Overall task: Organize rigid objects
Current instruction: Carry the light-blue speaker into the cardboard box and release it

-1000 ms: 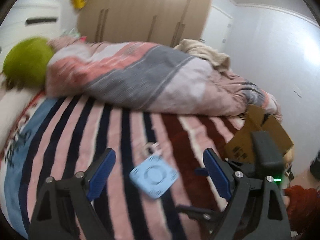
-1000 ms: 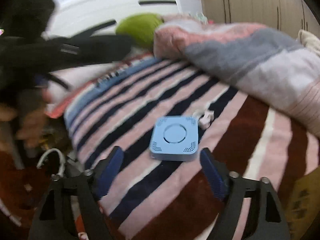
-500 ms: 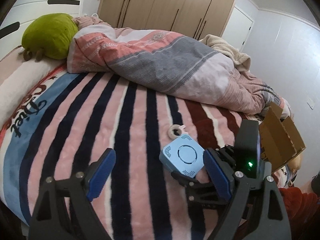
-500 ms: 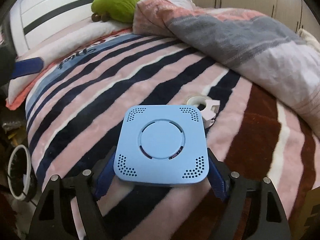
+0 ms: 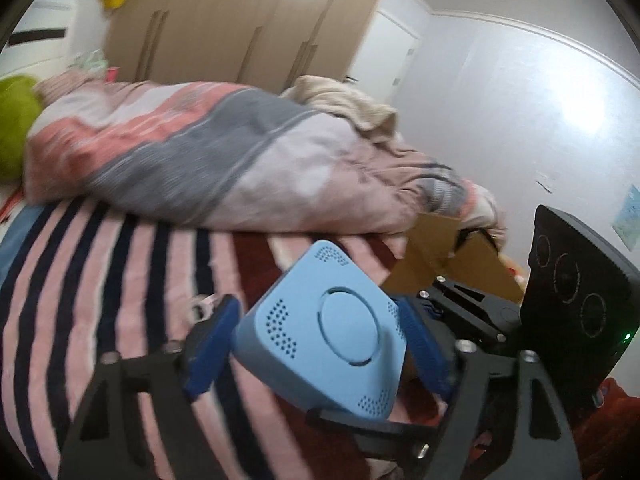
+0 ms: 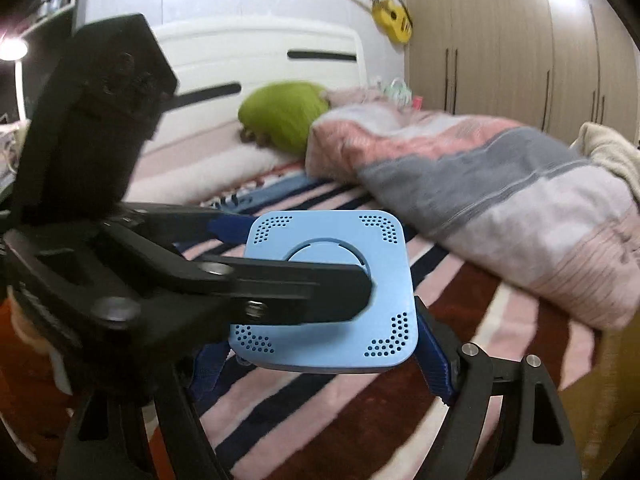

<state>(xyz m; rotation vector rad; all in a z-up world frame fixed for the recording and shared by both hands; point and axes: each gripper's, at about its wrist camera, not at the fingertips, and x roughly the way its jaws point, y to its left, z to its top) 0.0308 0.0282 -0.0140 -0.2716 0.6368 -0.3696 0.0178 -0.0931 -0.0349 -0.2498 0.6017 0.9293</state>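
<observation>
A light-blue square box (image 5: 324, 328) with a round lid and dotted corners is held in the air above the striped bed. My left gripper (image 5: 320, 340) is shut on it, its blue pads pressing two opposite sides. My right gripper (image 6: 320, 344) is also shut on the same box (image 6: 384, 288), gripping it from below at its left and right edges. In the right wrist view the left gripper's black finger crosses over the box top. A small white tape roll (image 5: 202, 303) lies on the bed behind the left finger.
A rumpled pink and grey quilt (image 5: 208, 160) lies across the bed. An open cardboard box (image 5: 452, 260) stands at the bed's right edge. A green plush (image 6: 280, 114) rests near the white headboard (image 6: 260, 52). Wardrobes line the far wall.
The blue box was lifted off the bed by the right gripper. The left gripper moved in and closed on it too. Both cameras tilted upward.
</observation>
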